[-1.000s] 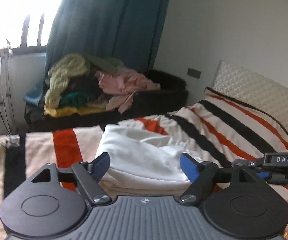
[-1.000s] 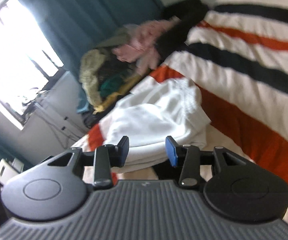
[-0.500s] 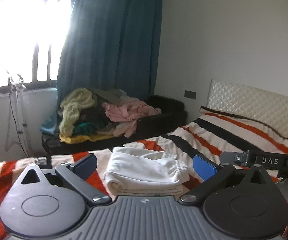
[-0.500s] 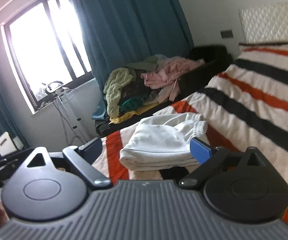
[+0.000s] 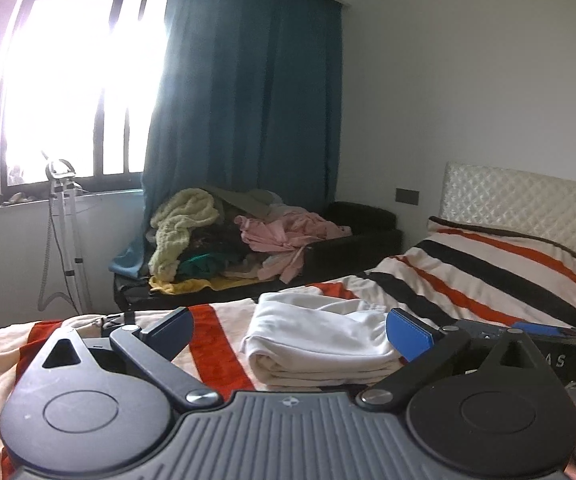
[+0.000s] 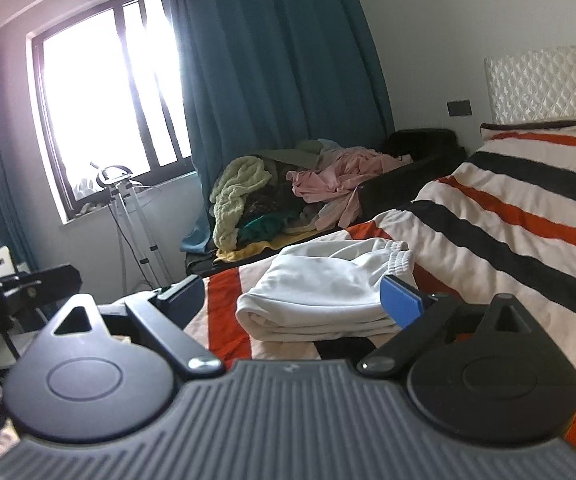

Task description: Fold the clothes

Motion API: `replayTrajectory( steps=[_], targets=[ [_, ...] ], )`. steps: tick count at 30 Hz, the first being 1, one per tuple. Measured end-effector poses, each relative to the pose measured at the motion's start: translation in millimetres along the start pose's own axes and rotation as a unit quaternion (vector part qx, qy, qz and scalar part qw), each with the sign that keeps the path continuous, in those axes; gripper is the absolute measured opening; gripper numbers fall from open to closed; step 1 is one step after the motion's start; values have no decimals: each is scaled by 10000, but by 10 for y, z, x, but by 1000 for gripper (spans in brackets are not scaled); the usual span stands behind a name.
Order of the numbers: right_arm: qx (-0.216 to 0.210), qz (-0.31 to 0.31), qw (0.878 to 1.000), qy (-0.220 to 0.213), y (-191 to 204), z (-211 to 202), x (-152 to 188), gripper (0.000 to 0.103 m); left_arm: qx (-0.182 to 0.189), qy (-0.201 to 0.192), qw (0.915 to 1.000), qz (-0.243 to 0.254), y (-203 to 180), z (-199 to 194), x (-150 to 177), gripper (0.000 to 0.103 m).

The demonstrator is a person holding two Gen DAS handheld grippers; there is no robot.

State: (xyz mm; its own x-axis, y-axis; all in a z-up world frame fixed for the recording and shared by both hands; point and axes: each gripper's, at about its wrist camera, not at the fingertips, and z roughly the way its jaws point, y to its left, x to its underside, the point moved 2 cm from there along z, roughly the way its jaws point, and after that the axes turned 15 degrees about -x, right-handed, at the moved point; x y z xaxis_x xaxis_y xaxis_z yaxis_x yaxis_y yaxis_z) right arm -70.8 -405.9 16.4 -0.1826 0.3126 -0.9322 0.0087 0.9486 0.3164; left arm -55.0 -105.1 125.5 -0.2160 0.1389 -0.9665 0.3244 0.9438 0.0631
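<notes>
Left tool (image 5: 290,328) spread wide, folded white garment (image 5: 320,344) ahead, untouched

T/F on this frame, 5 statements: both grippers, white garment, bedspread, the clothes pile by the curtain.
1. The white folded garment lies on the striped cream, orange and black bedspread. True.
2. The left gripper is clamped on the white garment. False: its jaws stand wide apart and the garment lies beyond them, untouched.
3. The right gripper is shut. False: its jaws are spread wide, with nothing pressed between the blue pads.
4. A heap of unfolded clothes, including a pale yellow knit and a pink piece, sits beside the teal curtain. True.
5. The white garment is spread out flat in a single layer. False: it is folded into a stacked bundle with layers showing at its near edge.
</notes>
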Motion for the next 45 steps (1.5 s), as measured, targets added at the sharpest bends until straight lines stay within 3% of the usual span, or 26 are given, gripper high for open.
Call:
replayTrajectory(
  steps=[18, 45],
  targets=[
    [512, -635, 9964, 230, 50, 556, 638, 96, -52, 290, 9995, -82, 141, 537, 673, 103],
    [636, -462, 9965, 298, -29, 607, 686, 96, -177, 542, 9984, 24, 59, 642, 855, 103]
  ],
)
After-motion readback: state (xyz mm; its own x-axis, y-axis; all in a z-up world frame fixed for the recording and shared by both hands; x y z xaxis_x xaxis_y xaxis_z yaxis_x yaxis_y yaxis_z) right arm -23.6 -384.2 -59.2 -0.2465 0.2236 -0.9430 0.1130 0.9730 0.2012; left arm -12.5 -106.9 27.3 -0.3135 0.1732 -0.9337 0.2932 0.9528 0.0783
